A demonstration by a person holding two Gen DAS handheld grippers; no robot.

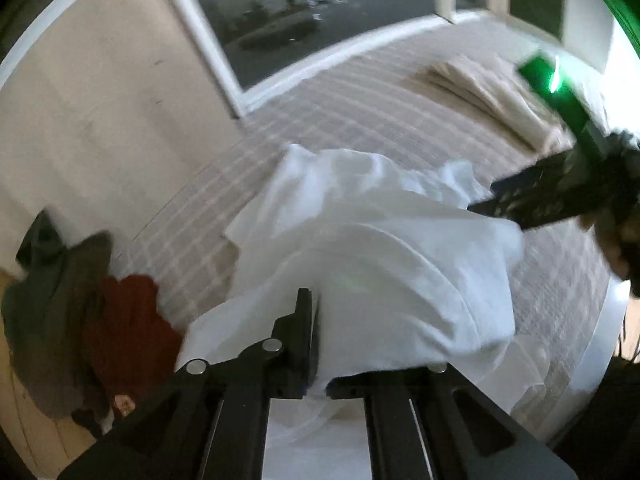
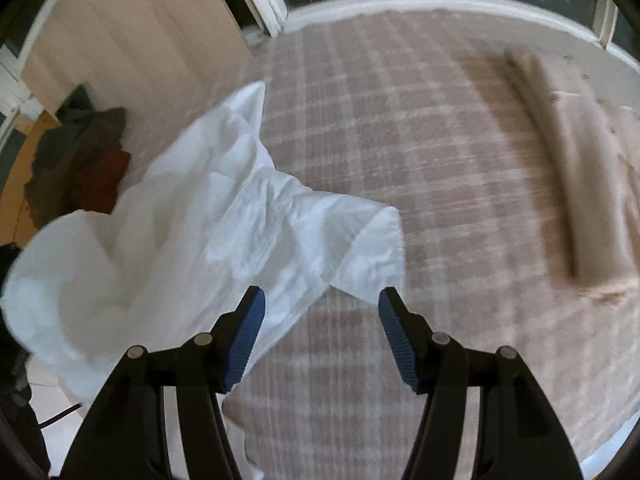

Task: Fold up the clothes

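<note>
Left wrist view: left tongs (image 1: 316, 344) clamped on the near edge of a white garment (image 1: 372, 248) crumpled on the checked bed (image 1: 320, 96); right tongs (image 2: 322, 336) open over its cuff; thin, limp, light cloth, likely best pinched at hems.

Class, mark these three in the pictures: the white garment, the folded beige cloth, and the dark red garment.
white garment (image 2: 248, 216): right wrist view, on its creased middle.
folded beige cloth (image 2: 576, 184): right wrist view, on its top face.
dark red garment (image 1: 128, 332): left wrist view, on its centre.
</note>
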